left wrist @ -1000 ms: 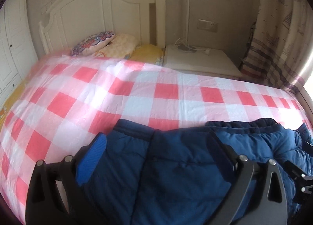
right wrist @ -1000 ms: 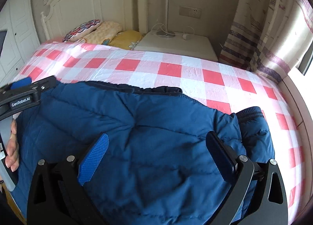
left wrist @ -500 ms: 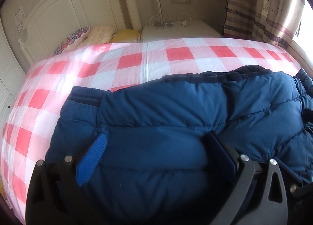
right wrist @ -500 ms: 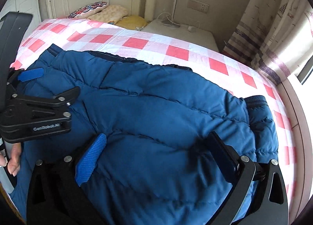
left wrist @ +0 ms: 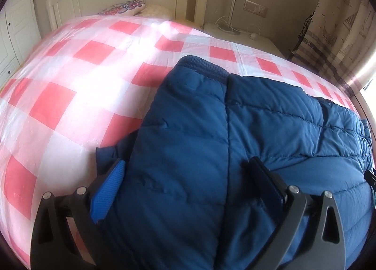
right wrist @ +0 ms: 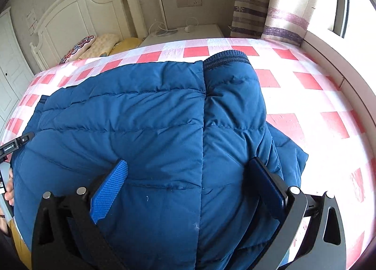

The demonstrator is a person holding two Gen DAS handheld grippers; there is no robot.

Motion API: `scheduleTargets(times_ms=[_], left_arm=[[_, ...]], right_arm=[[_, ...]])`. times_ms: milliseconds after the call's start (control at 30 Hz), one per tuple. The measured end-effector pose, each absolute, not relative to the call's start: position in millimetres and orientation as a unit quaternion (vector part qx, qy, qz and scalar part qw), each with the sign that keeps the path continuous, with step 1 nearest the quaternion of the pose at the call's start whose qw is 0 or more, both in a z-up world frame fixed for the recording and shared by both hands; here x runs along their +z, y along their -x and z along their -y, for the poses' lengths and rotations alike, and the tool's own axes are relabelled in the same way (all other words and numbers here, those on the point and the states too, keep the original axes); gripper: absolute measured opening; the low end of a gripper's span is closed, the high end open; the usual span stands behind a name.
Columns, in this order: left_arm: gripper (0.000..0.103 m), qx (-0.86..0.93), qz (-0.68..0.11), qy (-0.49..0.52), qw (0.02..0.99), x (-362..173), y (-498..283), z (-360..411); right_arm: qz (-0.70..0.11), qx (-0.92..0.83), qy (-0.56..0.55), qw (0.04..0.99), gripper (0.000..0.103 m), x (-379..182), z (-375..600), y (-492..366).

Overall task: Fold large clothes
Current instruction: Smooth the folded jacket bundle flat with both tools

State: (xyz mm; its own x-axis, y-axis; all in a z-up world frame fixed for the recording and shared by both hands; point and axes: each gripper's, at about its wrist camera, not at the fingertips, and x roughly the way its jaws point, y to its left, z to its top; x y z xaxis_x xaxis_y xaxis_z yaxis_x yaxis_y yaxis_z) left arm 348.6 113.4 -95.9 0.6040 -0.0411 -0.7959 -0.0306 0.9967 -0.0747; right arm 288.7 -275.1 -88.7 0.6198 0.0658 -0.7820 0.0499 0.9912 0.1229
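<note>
A blue quilted down jacket (left wrist: pixel 235 140) lies flat on the red-and-white checked bed cover (left wrist: pixel 70 77). Its left sleeve with a ribbed cuff (left wrist: pixel 202 68) lies folded along the body. My left gripper (left wrist: pixel 188 176) is open, its jaws wide apart just above the jacket's left side. In the right wrist view the jacket (right wrist: pixel 141 129) fills the middle, its right sleeve and ribbed cuff (right wrist: pixel 225 58) folded along the body. My right gripper (right wrist: pixel 188 173) is open above the jacket's right side. The left gripper's tip (right wrist: pixel 16 144) shows at the left edge.
A white headboard (right wrist: pixel 77 14) and pillows (right wrist: pixel 94 44) stand at the bed's far end. A white nightstand (right wrist: pixel 188 32) with a lamp pole and cables is beside it. A curtain (right wrist: pixel 270 4) and window ledge run along the right. White wardrobe doors (left wrist: pixel 14 35) stand at left.
Both grippers have swung apart toward the jacket's two sides and come lower over it. Both stay open. The jacket has not visibly moved.
</note>
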Motion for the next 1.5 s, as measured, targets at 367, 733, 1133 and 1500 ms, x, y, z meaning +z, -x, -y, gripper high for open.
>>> scheduleTargets(times_ms=[367,733,1133,1500], left_arm=[[0.102,0.014,-0.44,0.039,0.897,-89.3,-345.2,-109.9],[0.101,-0.065,-0.383,-0.129,0.912,-75.6,-271.6,29.3],[0.102,-0.018,-0.385,0.001,0.923,-88.7,-278.0,-93.6],[0.102,-0.032,-0.383,0.017,0.923,-98.9,-278.5,-108.0]], right_arm=[[-0.429,-0.029,-0.048,0.902,0.098,-69.6,264.9,-274.0],[-0.399,0.079,0.099,0.908,0.098,-72.7,135.0,-228.6],[-0.41,0.023,-0.054,0.91,0.098,-79.1,259.7,-227.4],[-0.392,0.045,-0.091,0.915,0.098,-90.6,275.8,-224.7]])
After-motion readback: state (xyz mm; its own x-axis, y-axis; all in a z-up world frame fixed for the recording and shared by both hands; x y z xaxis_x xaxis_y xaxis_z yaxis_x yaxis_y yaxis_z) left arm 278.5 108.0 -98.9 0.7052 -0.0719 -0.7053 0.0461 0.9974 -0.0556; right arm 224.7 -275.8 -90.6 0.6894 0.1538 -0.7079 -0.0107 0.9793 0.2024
